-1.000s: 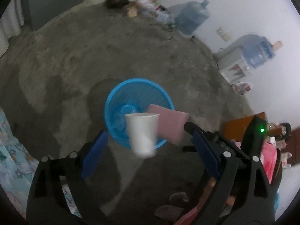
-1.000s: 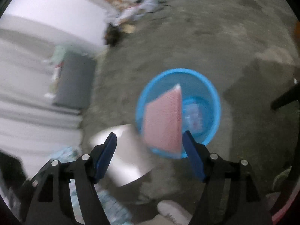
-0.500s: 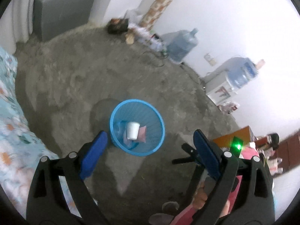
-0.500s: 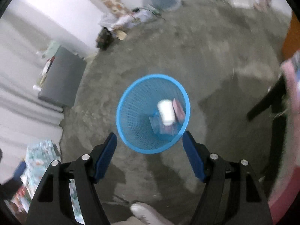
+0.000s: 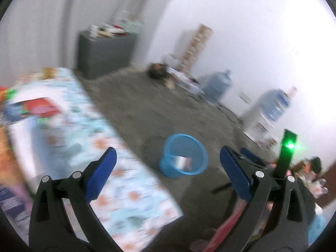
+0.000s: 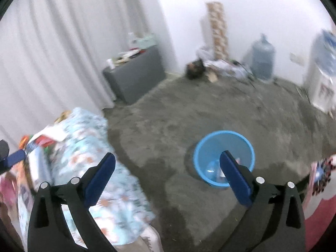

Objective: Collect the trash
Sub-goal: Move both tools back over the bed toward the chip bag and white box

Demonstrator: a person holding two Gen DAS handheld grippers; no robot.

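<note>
1. The left gripper (image 5: 168,168) has its jaws spread wide with nothing between them; they have just been opening a little further.
2. The right gripper (image 6: 168,168) also stands wide apart and empty, its jaws having just been opening.
3. Past the fingers of both, a blue mesh basket (image 5: 182,156) stands upright on the grey carpet (image 5: 147,113), well apart from either gripper.
4. Inside the basket lies the collected trash (image 5: 181,161): a pale piece and a pinkish piece, too blurred to tell more. In the right wrist view it shows as a pale heap at the bottom of the basket (image 6: 213,170), partly behind the right finger.
5. To the left of the basket is a bed with a light blue flowered cover (image 6: 90,159); papers and colourful things (image 5: 31,109) lie on it, smeared by blur.
6. Against the curtain (image 6: 52,52) stands a grey cabinet (image 6: 136,75) with small items on top.
7. Along the far white wall are a patterned roll standing upright (image 6: 218,29), a dark bag with scattered clutter beside it (image 6: 195,68), and a large water bottle (image 6: 262,61) on the floor.
8. Farther right a water dispenser (image 5: 271,113) carries another bottle.
9. At the lower right of the left wrist view, pink clothing of the person (image 5: 229,224) shows.
</note>
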